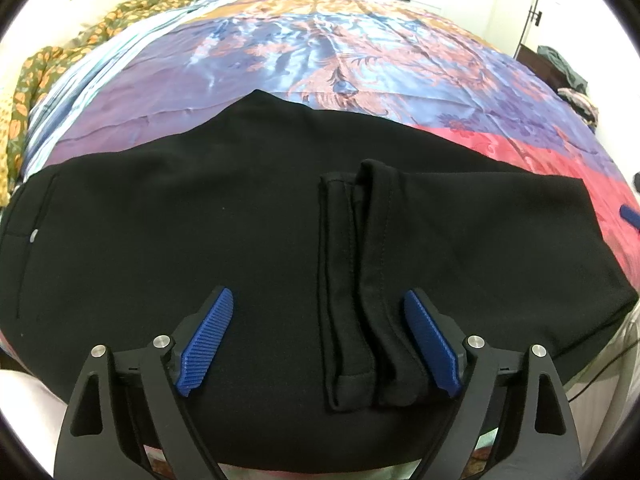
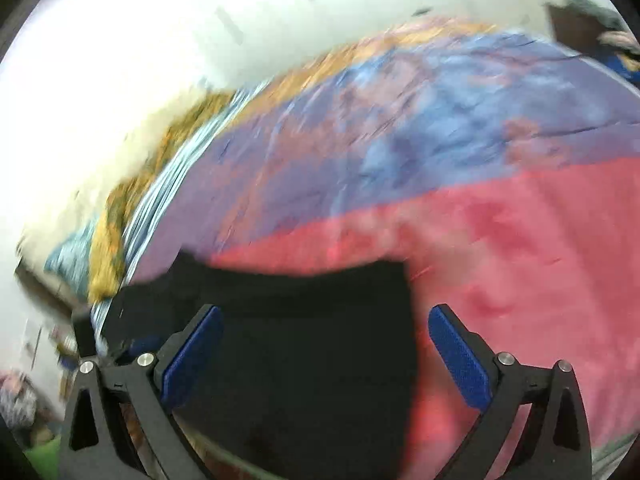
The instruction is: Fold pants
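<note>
Black pants [image 1: 200, 220] lie folded across the near part of a bed. Their leg hems [image 1: 360, 280] lie doubled back on top, right of the middle. My left gripper [image 1: 320, 308] is open and empty, just above the pants at the near edge, with its right finger [image 1: 430, 344] beside the hems. In the blurred right wrist view the pants [image 2: 300, 340] fill the lower middle. My right gripper [image 2: 324, 324] is open and empty above their right end. Its blue finger tip [image 1: 630, 214] also shows at the right edge of the left wrist view.
The bed has a shiny bedspread [image 1: 320, 56] in blue, purple, orange and pink. A floral cloth [image 1: 52, 72] is bunched at its far left. Clothes [image 1: 568, 76] are piled on dark furniture at the far right. White walls stand behind.
</note>
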The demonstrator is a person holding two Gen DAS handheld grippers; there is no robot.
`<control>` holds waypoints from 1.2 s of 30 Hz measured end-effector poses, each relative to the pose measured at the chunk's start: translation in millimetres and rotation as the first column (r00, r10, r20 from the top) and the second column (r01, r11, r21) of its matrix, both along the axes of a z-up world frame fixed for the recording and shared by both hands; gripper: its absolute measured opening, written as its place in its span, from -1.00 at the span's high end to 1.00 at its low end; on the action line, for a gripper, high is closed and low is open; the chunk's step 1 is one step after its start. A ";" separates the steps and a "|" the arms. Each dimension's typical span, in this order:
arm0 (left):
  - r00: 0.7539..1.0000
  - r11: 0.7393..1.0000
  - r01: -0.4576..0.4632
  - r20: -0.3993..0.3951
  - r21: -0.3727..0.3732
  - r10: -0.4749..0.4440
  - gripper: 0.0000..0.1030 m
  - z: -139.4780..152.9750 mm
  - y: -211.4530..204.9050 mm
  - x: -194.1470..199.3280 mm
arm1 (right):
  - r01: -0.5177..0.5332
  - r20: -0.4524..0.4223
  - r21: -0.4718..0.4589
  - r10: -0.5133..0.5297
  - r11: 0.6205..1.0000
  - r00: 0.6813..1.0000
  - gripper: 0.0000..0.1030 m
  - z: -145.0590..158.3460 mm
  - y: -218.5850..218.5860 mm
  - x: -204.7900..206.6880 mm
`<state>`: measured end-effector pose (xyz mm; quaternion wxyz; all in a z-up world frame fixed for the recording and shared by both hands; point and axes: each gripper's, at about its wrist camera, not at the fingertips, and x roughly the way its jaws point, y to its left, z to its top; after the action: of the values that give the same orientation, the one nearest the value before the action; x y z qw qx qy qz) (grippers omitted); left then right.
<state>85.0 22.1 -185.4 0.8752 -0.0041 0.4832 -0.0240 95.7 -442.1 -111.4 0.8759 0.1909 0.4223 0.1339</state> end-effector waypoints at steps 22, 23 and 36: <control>1.000 1.000 0.005 -0.010 -0.009 -0.005 -0.95 -2.1 2.6 1.8 | 0.108 -0.073 -0.284 -0.134 0.953 0.988 -1.00 -68.7 -45.7 3.3; 1.000 1.000 0.005 -0.012 -0.012 -0.005 -0.95 -1.7 3.1 1.7 | 0.109 -0.073 -0.283 -0.134 0.953 0.988 -1.00 -68.7 -46.1 3.0; 0.991 0.967 -0.121 0.027 -0.223 0.130 -0.94 52.6 67.0 -15.9 | 0.113 -0.066 -0.295 -0.138 0.949 0.988 -1.00 -68.5 -44.9 1.6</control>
<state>69.1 89.1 -132.8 0.8789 -0.1313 0.4580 -0.0223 97.3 -487.0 -179.9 0.8822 0.0925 0.4617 0.0062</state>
